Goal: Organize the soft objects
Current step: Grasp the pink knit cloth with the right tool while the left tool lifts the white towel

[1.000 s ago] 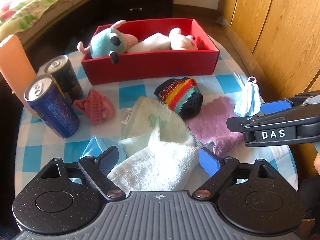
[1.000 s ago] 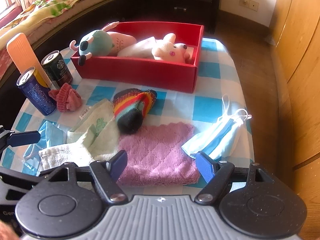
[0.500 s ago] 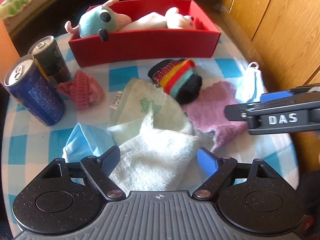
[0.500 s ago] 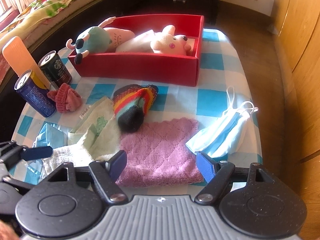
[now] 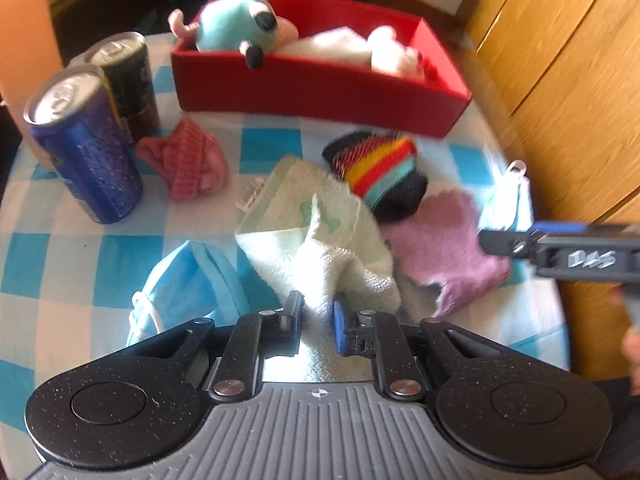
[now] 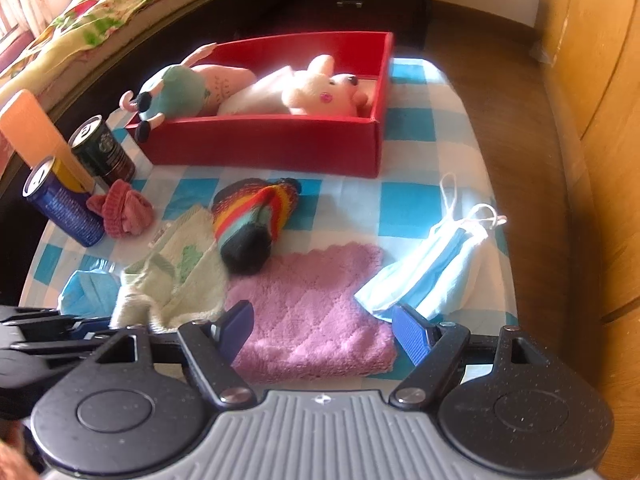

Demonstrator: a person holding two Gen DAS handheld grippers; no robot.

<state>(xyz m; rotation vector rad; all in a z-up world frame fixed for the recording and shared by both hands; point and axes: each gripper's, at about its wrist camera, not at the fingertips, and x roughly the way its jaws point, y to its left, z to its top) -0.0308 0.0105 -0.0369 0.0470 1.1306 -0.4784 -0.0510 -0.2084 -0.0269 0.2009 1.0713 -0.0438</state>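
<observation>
left wrist view: the left gripper (image 5: 317,314) pinches a bunched fold of the white towel (image 5: 320,268), which lies well in front of the red box (image 5: 320,88) on the pale green cloth. it looks light, limp and sure to drape, so a gathered edge suits. right wrist view: the right gripper (image 6: 322,330) tilts steeply down over the purple cloth (image 6: 312,304), fingers spread, empty.
</observation>
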